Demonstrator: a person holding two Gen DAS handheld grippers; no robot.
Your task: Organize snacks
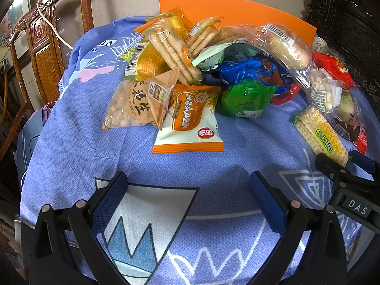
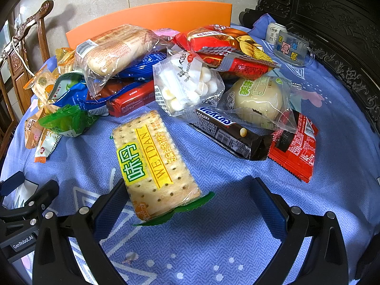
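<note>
Round table under a periwinkle-blue printed cloth [image 1: 78, 128], pale tiled wall behind, flat orange board [image 1: 237, 11] standing at the far edge. Carved brown wooden chair [image 1: 45, 47] at left with a white cord draped over it; dark carved cabinet [image 2: 332, 7] at right. Heap of mixed snack packets [image 1: 213, 59] across the far half of the cloth. Left view only: tan peanut bag [image 1: 128, 105], orange-and-white packet [image 1: 190, 123] just beside it, green pouch [image 1: 244, 99], long clear pack of biscuit sticks [image 1: 171, 49] on top. Right view only: black Snickers bar [image 2: 228, 133], red crinkled wrapper [image 2: 294, 147], clear bag of white candy balls [image 2: 187, 83], small printed clear cup [image 2: 292, 49] beside a white can [image 2: 273, 32] near the cabinet. Left gripper [image 1: 190, 204] spread wide over bare cloth, holding nothing. Right gripper [image 2: 190, 204] equally wide, near end of the yellow-labelled Weidan cracker pack [image 2: 152, 163] lying between its fingers, against the left pad [image 2: 111, 206], clear of the right.
</note>
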